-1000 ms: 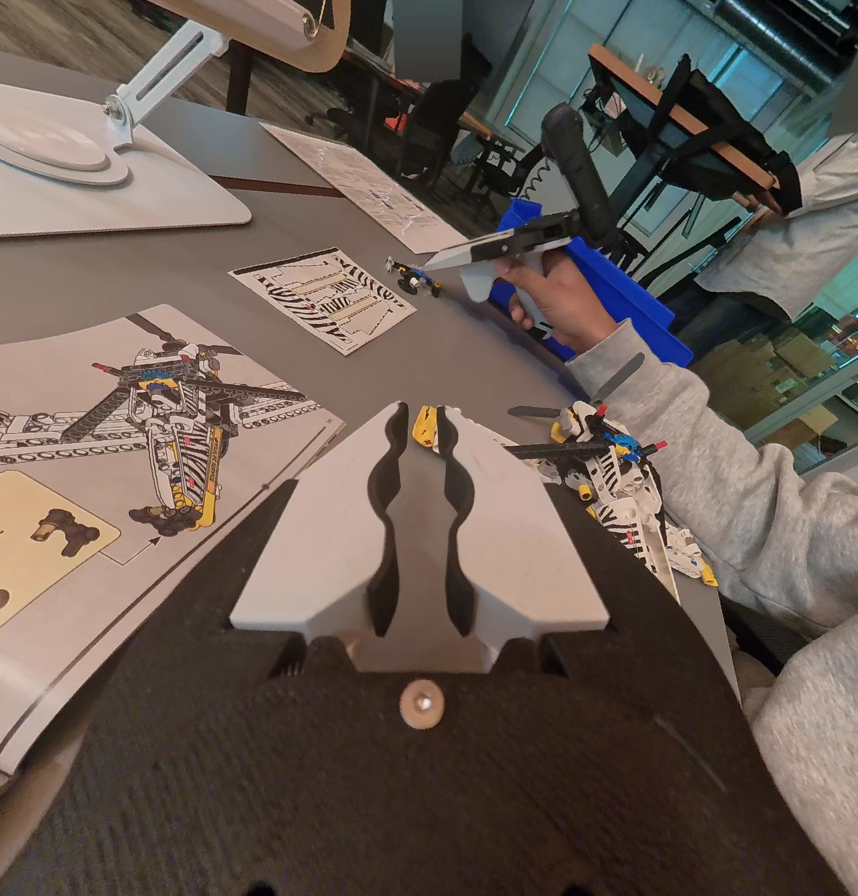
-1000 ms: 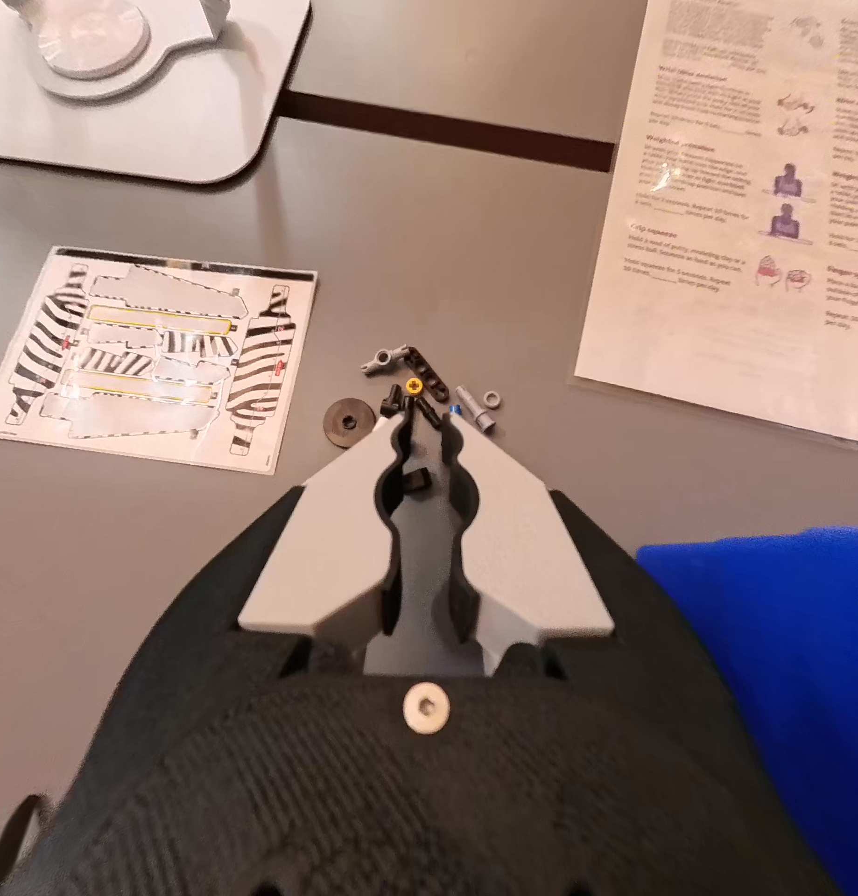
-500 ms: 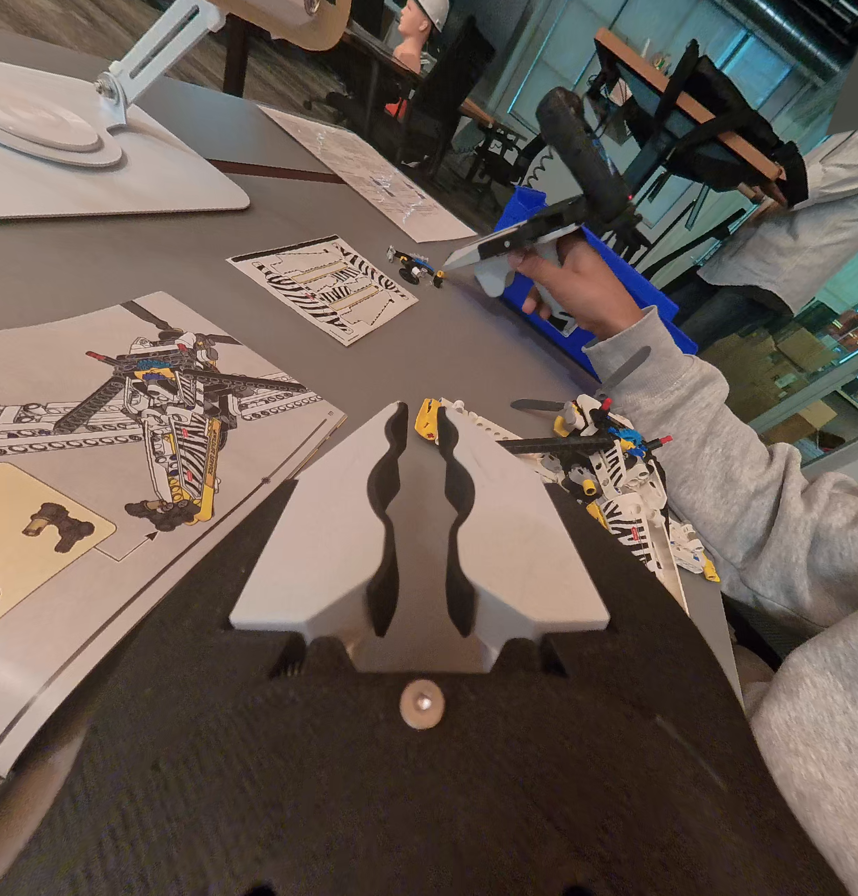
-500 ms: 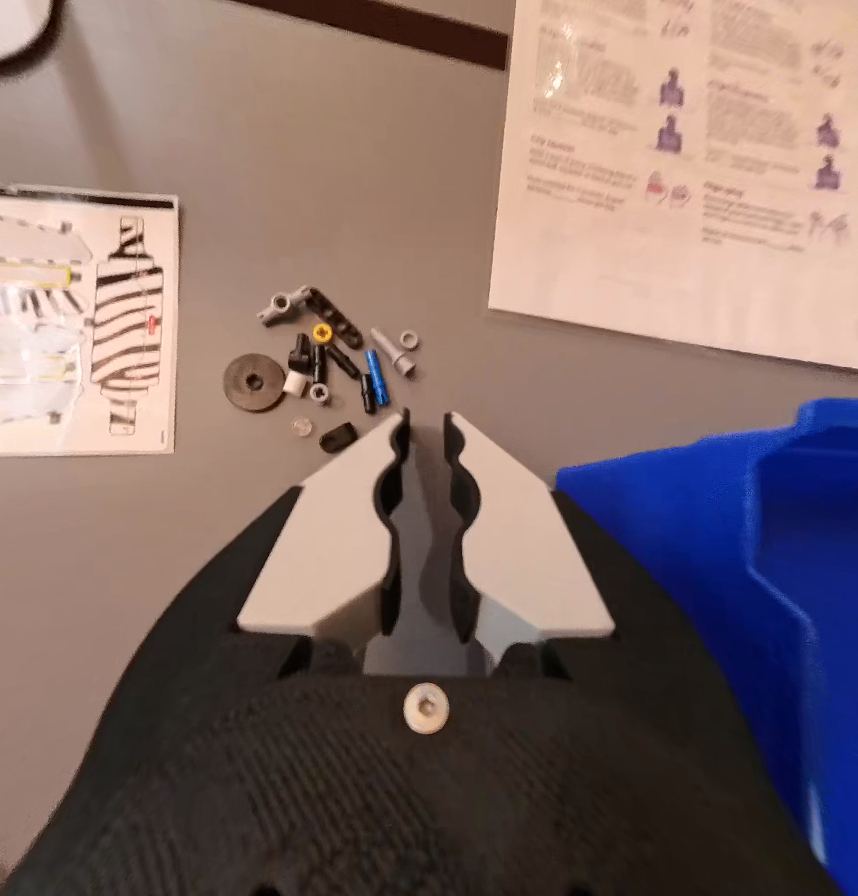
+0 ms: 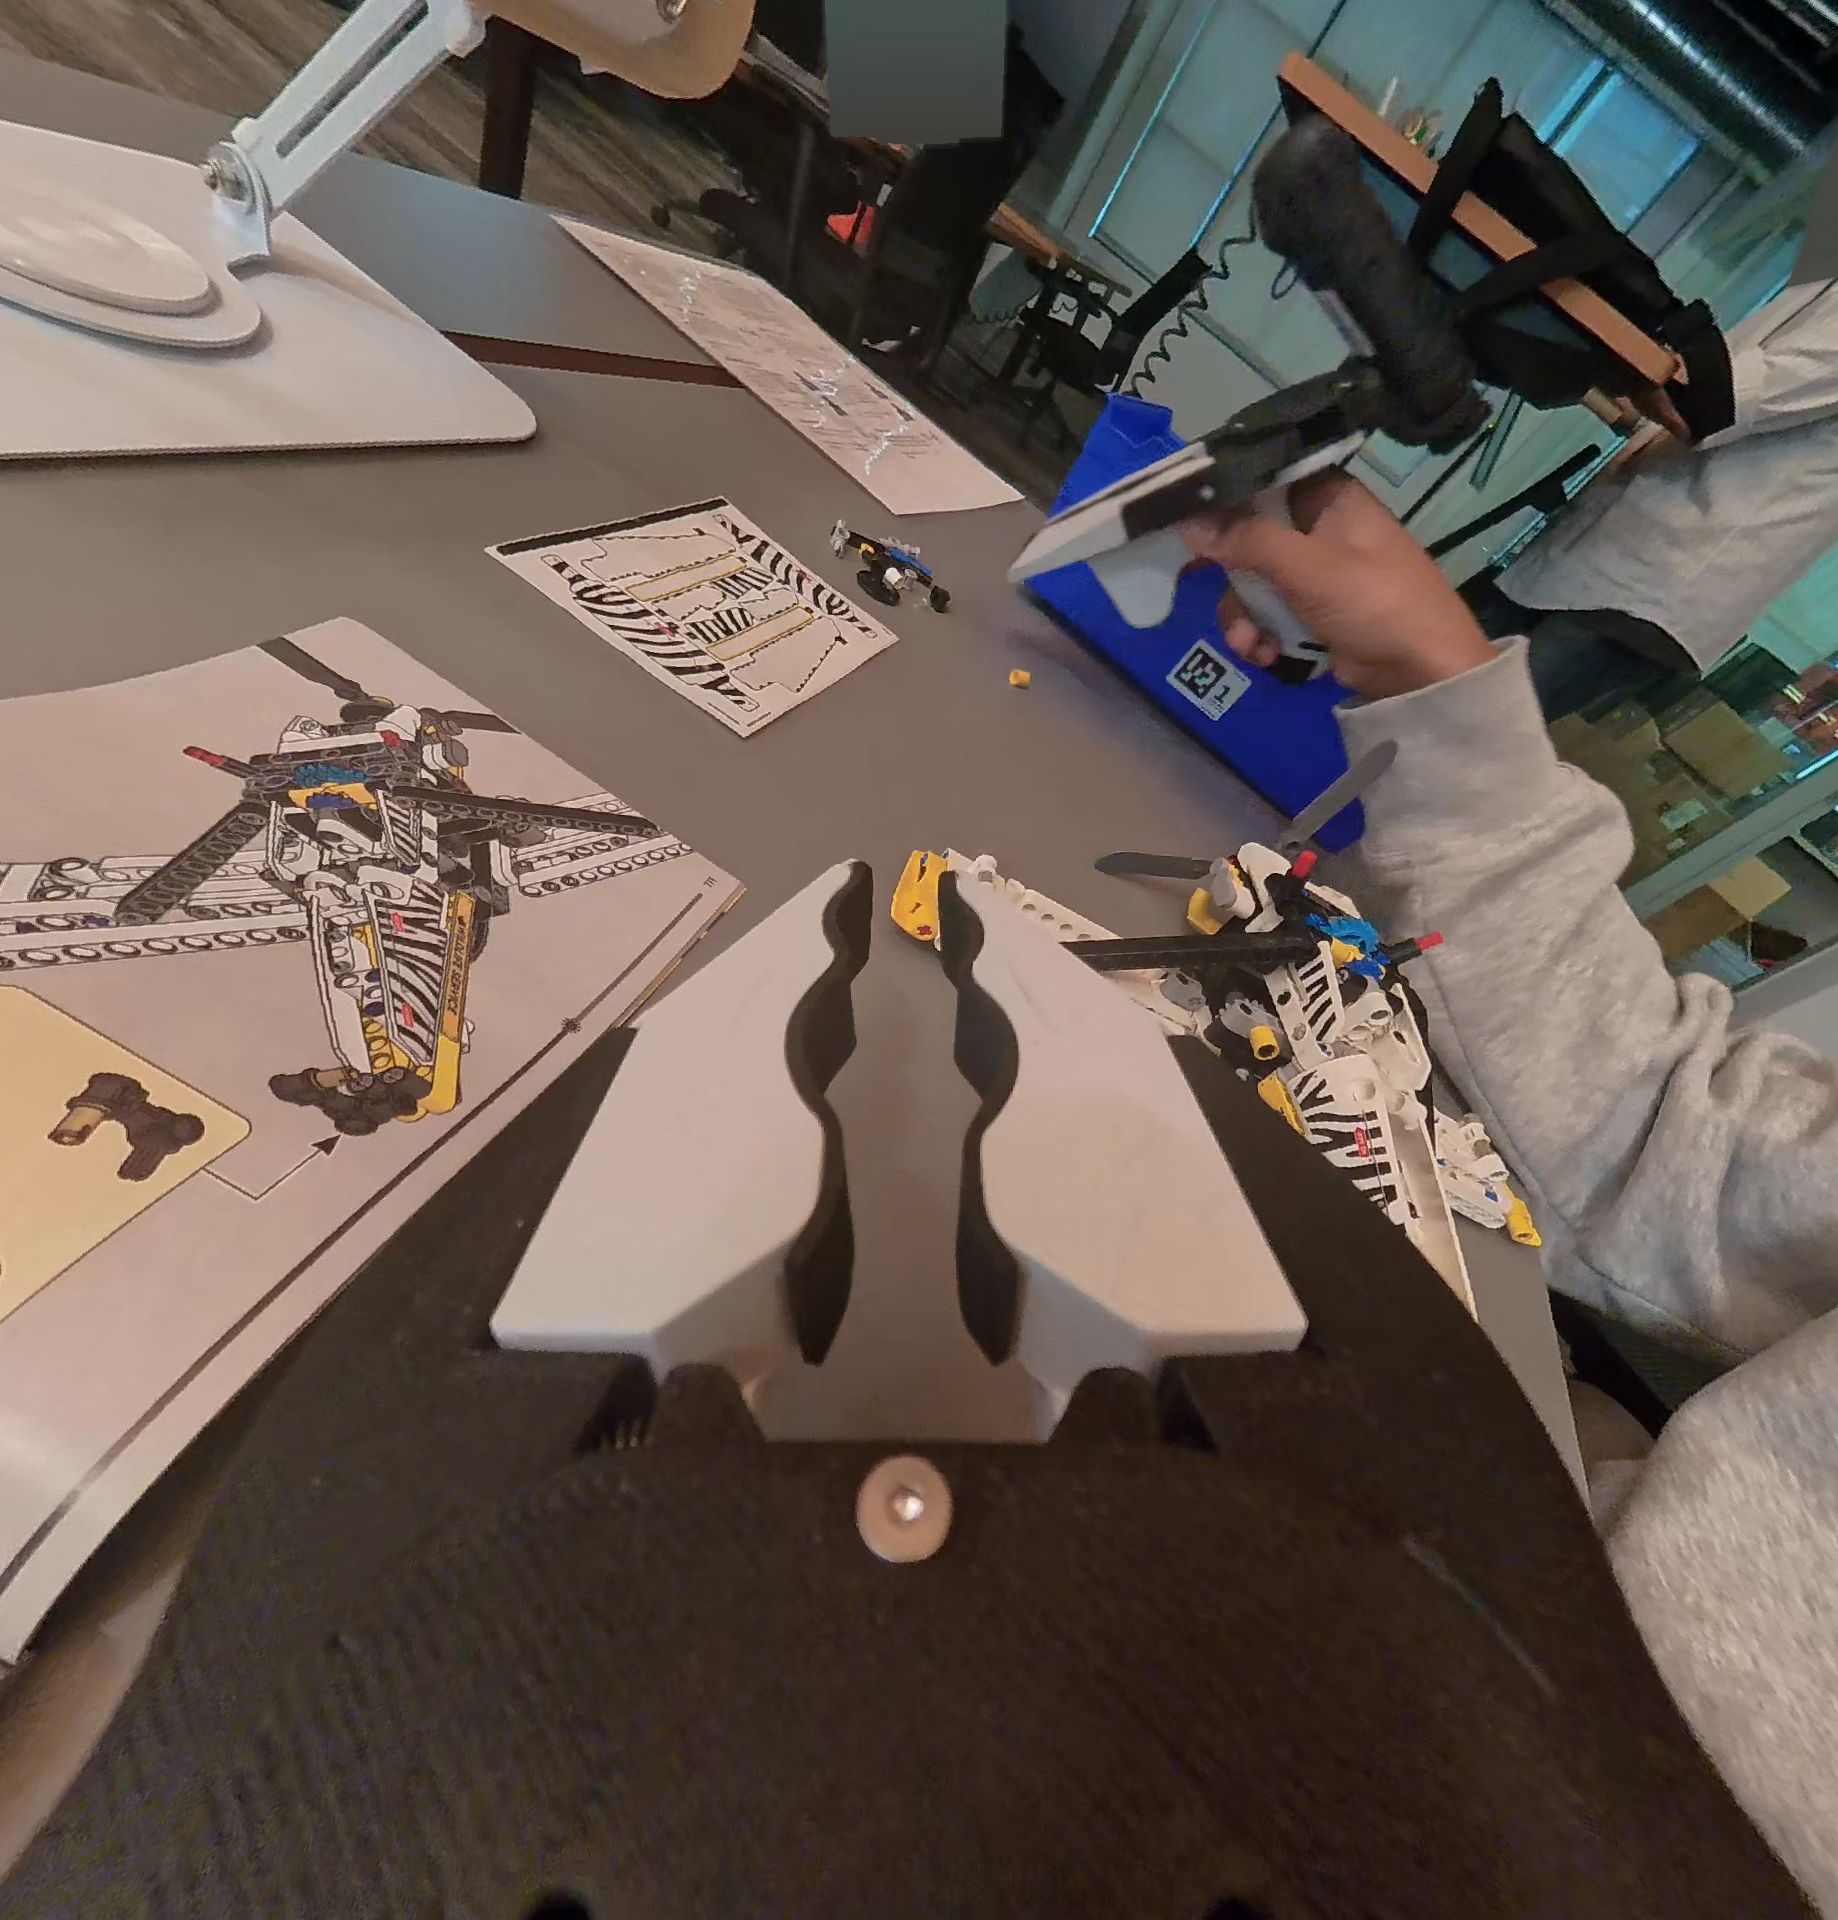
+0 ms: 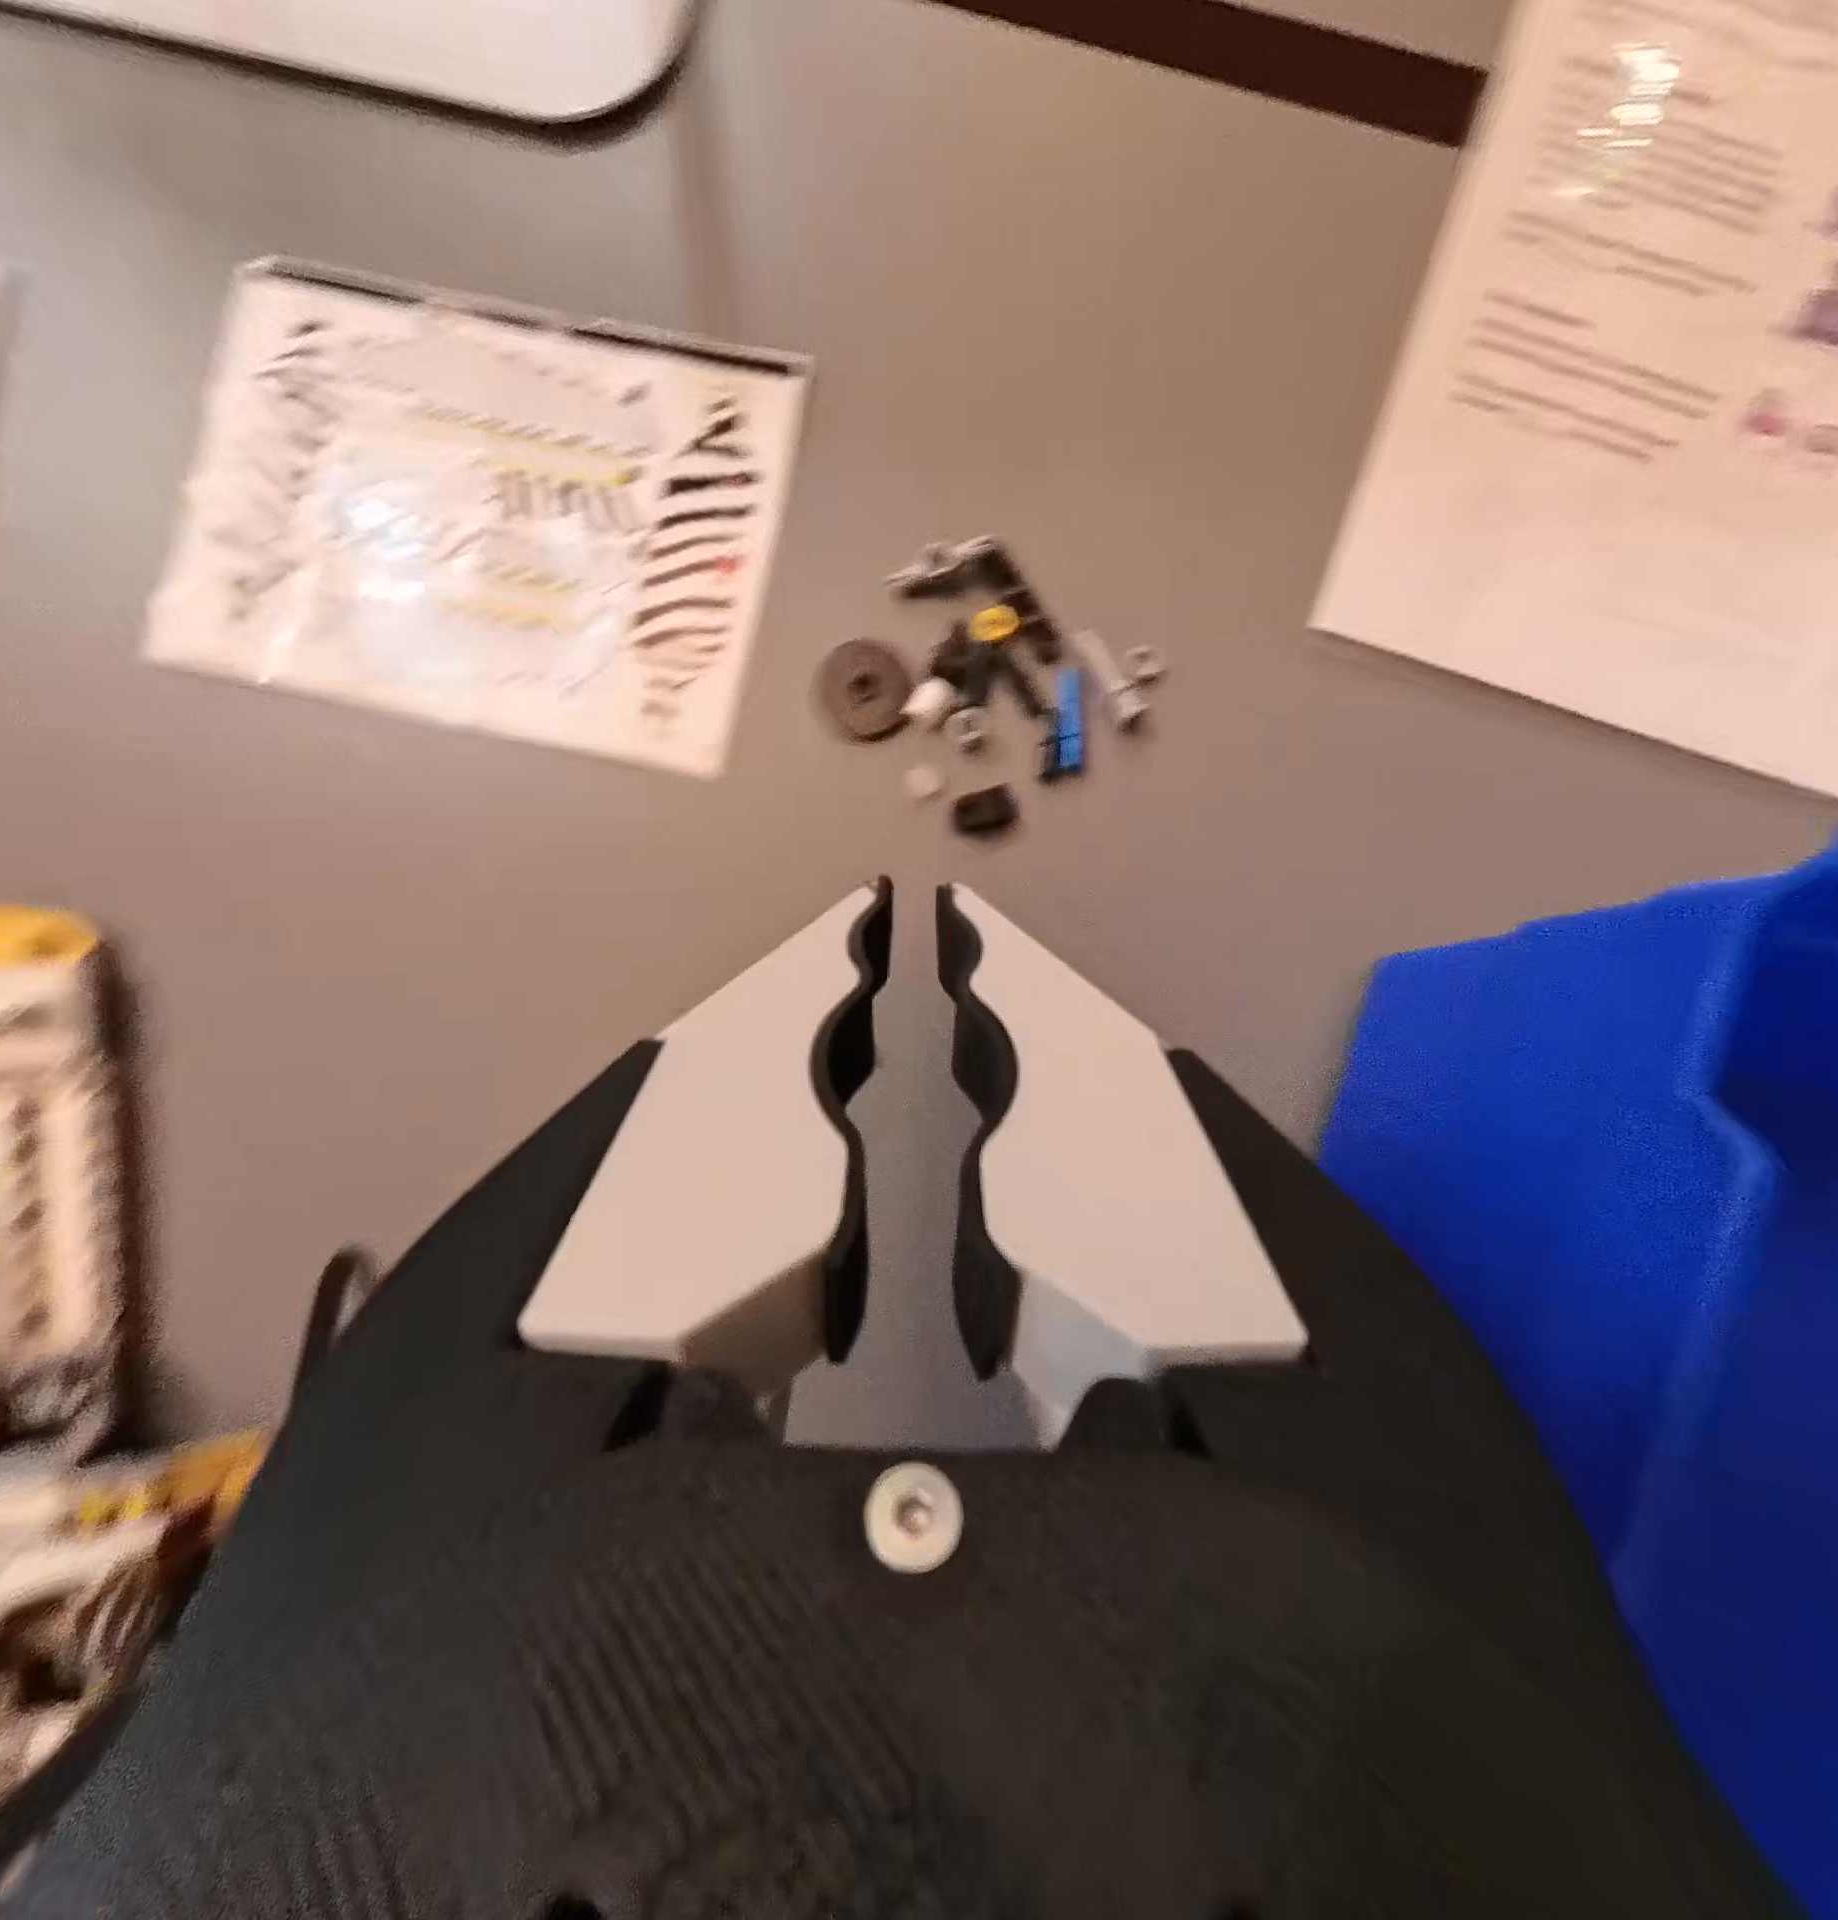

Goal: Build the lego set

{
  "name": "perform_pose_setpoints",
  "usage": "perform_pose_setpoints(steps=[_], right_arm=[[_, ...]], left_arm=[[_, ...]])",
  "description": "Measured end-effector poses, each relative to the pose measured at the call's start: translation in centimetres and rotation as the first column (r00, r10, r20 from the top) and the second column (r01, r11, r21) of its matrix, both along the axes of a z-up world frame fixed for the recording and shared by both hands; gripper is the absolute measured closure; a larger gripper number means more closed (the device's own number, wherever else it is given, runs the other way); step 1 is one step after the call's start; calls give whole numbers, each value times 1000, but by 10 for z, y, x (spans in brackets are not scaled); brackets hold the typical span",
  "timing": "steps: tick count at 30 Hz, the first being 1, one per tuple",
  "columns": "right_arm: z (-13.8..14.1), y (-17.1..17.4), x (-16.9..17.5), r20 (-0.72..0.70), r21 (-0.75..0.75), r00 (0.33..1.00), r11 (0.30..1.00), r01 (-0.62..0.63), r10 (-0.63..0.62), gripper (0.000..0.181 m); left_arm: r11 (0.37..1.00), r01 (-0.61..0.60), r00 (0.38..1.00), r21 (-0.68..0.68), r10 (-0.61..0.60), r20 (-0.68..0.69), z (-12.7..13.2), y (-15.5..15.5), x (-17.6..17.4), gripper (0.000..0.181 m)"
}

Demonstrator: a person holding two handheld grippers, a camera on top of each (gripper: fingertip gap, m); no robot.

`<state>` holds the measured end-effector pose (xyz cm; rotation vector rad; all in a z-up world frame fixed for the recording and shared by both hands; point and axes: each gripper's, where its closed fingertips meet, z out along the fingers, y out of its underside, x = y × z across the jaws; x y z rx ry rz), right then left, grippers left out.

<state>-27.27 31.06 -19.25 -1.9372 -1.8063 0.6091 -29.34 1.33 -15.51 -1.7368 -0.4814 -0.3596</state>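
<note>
Grey bench (image 6: 479, 935) carries loose lego parts (image 6: 982, 675); right gripper (image 6: 913, 891) and left gripper (image 5: 904, 883) both hang empty, jaws slightly parted.

Empty left gripper (image 5: 904, 883), slightly parted, over grey table (image 5: 894, 748) between instruction booklet (image 5: 271, 935) and zebra-striped lego helicopter (image 5: 1310, 1029).

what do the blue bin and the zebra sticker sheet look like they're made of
Blue bin: probably moulded hard plastic, going by its uniform saturated colour, thick smooth walls and slight sheen. Zebra sticker sheet: thin and flat on the table, likely glossy-coated paper or film; the right wrist view shows glare on it.
</note>
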Motion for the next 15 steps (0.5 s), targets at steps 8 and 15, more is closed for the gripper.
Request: perform_pose_setpoints(steps=[8, 15], right_arm=[[-22, -46, 52, 148, -21, 941, 952, -305, 305, 163], [-33, -59, 51, 188, 0, 901, 918, -397, 390, 181]], left_arm=[[1000, -7, 1000, 4, 7, 7, 1, 0, -3, 170], [1000, -3, 1000, -5, 3, 7, -1, 0, -2, 169]])
